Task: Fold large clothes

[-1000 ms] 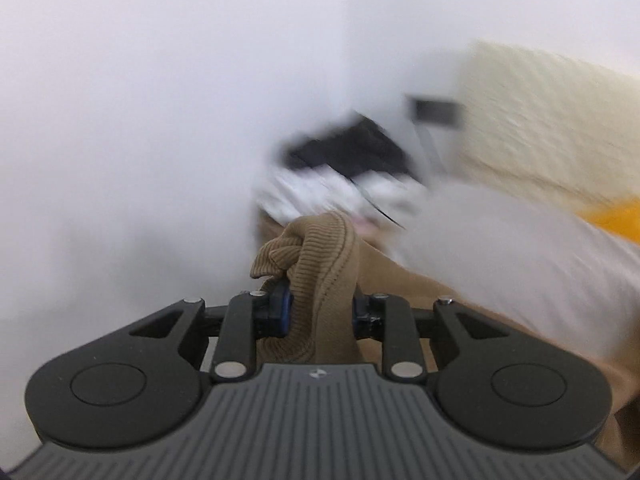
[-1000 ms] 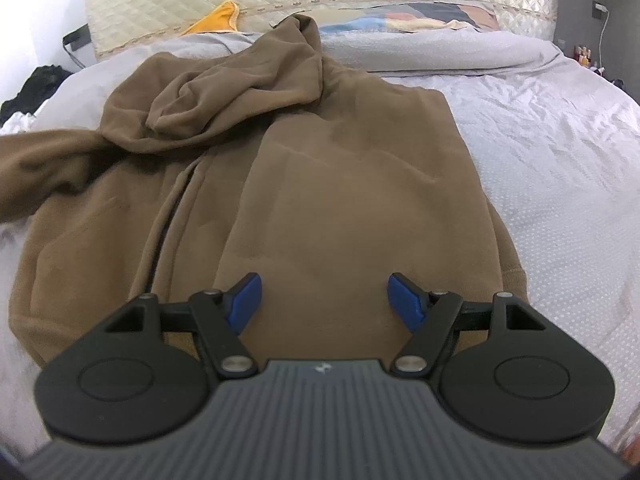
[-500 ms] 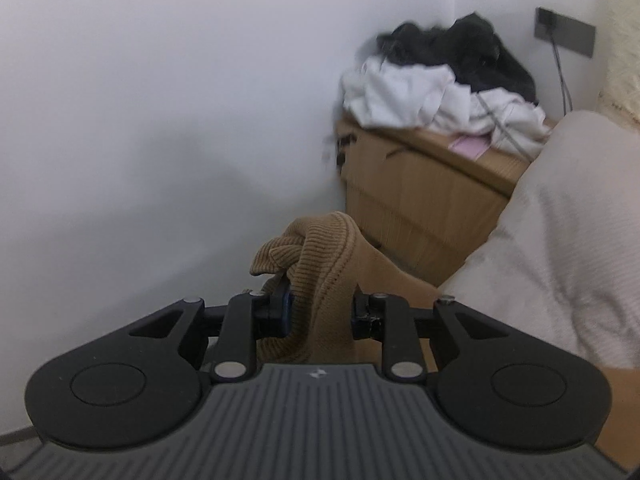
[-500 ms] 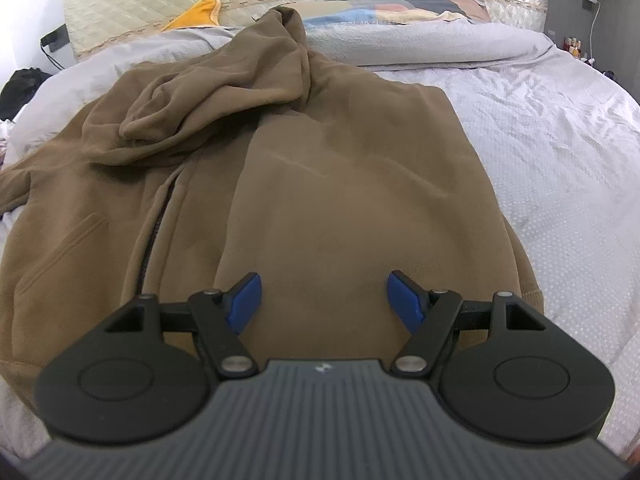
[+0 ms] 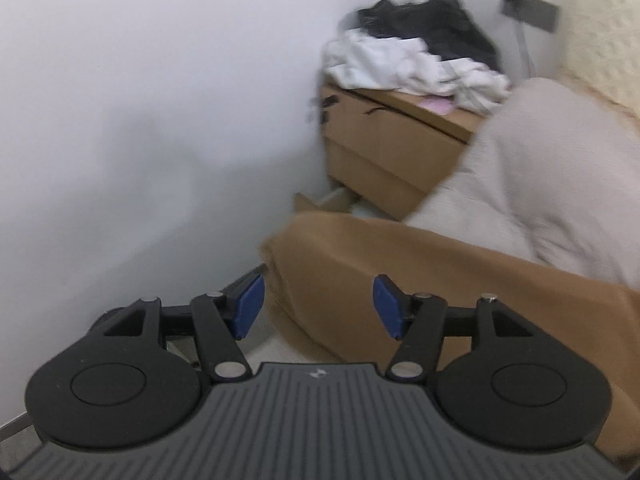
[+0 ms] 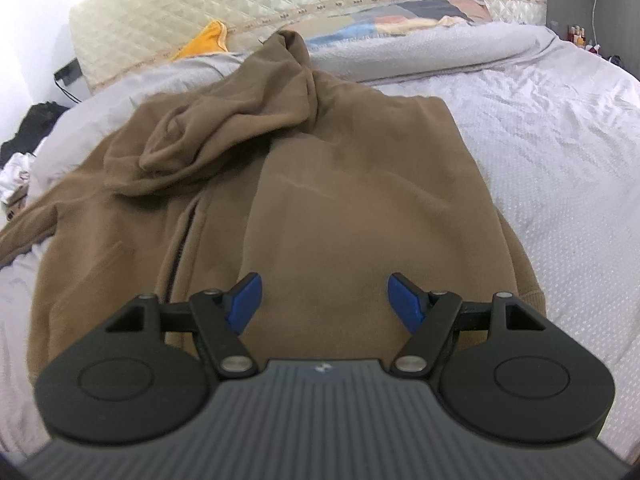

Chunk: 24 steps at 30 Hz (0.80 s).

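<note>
The brown hooded jacket (image 6: 360,208) lies spread on the bed (image 6: 560,128), front side up, with its zipper line running lengthwise left of centre in the right wrist view. The hood (image 6: 248,120) is bunched and folded over the upper left part of the garment, its tip reaching toward the grey pillow (image 6: 440,52) at the quilted headboard (image 6: 280,4). The right side of the jacket is folded inward, giving a straight edge along the bedsheet. The left sleeve (image 5: 420,272) extends off toward the bed's edge and drapes over it, as seen from the left wrist view. The left tool (image 5: 318,304) has just been opening: its jaws stand spread, with the sleeve fabric lying beyond and below the blue pads (image 5: 248,304), and neither pad presses on it. This view is motion-blurred. The right tool (image 6: 324,304) hovers over the lower hem area of the jacket with its jaws spread wide and nothing between them; whether its pads touch the cloth beneath cannot be determined. Beside the bed, against the white wall (image 5: 140,100), stands a wooden nightstand (image 5: 380,144) carrying a heap of white and black clothes (image 5: 416,56). A dark wall socket (image 5: 528,10) is mounted above it. An orange cloth (image 6: 204,40) lies against the headboard at the jacket's upper left.
</note>
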Each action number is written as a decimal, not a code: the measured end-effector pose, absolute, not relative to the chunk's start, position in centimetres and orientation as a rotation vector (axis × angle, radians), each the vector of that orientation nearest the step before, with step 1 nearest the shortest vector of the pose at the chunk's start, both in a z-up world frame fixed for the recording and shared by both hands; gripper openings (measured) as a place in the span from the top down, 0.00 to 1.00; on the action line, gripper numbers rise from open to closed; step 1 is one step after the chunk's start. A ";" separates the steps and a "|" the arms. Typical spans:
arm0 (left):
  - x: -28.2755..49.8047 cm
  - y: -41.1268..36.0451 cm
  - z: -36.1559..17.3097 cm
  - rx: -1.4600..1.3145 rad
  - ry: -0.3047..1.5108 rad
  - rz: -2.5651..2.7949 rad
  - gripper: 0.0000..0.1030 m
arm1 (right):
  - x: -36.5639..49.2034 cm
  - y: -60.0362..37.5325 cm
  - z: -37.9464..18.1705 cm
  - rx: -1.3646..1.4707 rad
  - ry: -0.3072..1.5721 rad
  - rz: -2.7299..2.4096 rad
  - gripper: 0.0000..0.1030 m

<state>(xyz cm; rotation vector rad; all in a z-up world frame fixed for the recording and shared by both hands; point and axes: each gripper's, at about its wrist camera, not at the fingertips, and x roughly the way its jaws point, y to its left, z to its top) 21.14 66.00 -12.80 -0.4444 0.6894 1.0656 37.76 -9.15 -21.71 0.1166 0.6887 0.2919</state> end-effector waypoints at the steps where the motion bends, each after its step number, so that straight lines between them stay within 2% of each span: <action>1: 21.0 64.4 -12.3 -0.429 0.690 1.037 0.36 | 37.6 -9.3 -21.6 0.119 0.684 0.299 0.30; 12: 22.6 42.1 -8.4 -0.318 0.722 0.629 0.36 | 34.2 -11.7 -19.1 0.101 0.610 0.446 0.30; 24: 23.0 19.3 -6.1 -0.251 0.652 0.339 0.36 | 31.4 -14.2 -18.8 0.050 0.559 0.523 0.30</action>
